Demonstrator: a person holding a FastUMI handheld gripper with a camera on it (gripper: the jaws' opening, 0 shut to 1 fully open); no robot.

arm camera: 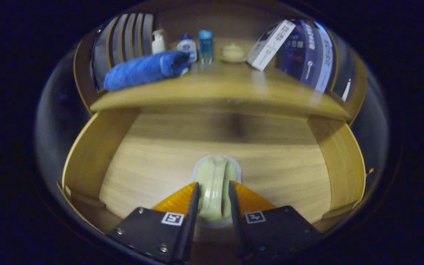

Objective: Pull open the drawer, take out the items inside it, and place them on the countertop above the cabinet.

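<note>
With the drawer [153, 162] pulled open and a blue towel [145, 70] already lying on the surface [219, 88] at 11 o'clock, a pale green dish [214, 187] is gripped between the narrowed tongs [214, 193], yet to be lifted out.

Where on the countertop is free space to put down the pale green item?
Free: the front strip of the countertop, between the blue towel and the white box. Crowded: the back row with bottles and small dish. The gripper grips the pale green item.
</note>
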